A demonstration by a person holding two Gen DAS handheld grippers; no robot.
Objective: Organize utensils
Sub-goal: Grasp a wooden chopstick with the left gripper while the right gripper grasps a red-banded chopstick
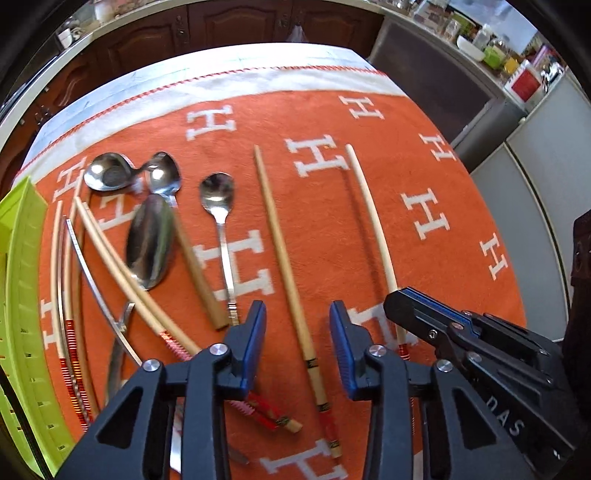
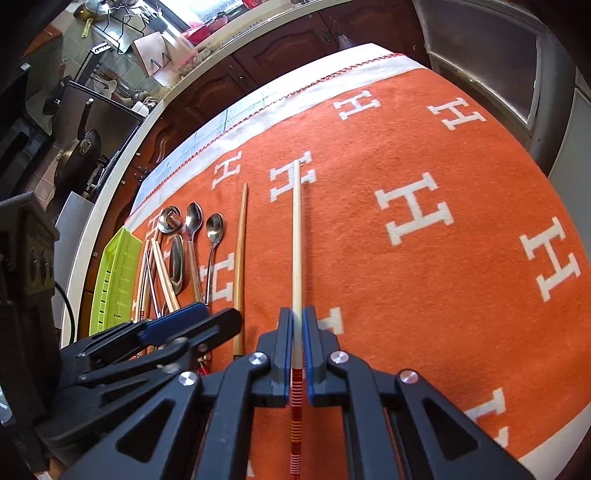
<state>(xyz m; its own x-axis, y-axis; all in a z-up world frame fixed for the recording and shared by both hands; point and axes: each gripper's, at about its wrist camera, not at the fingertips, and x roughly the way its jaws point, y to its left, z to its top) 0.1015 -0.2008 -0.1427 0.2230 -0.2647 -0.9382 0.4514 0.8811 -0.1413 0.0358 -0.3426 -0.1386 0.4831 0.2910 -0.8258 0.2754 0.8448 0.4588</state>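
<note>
Several chopsticks and spoons lie on an orange cloth point(image 1: 424, 166) printed with white H letters. My left gripper point(image 1: 297, 314) is open and empty, its jaws on either side of a tan chopstick point(image 1: 280, 240). My right gripper point(image 2: 296, 321) is shut on a pale chopstick point(image 2: 296, 229) with red bands near its handle end; the same chopstick shows in the left wrist view point(image 1: 373, 218), and the right gripper point(image 1: 399, 295) is there too. Spoons point(image 1: 149, 243) and more chopsticks point(image 1: 107, 247) lie piled to the left. A small spoon point(image 1: 218, 199) lies apart.
A lime green slotted tray point(image 1: 20, 280) stands at the cloth's left edge, also in the right wrist view point(image 2: 114, 280). Dark wooden cabinets point(image 1: 229, 22) run behind the table. A grey appliance point(image 1: 436, 74) stands at the far right. Pans point(image 2: 79, 147) sit on a stove far left.
</note>
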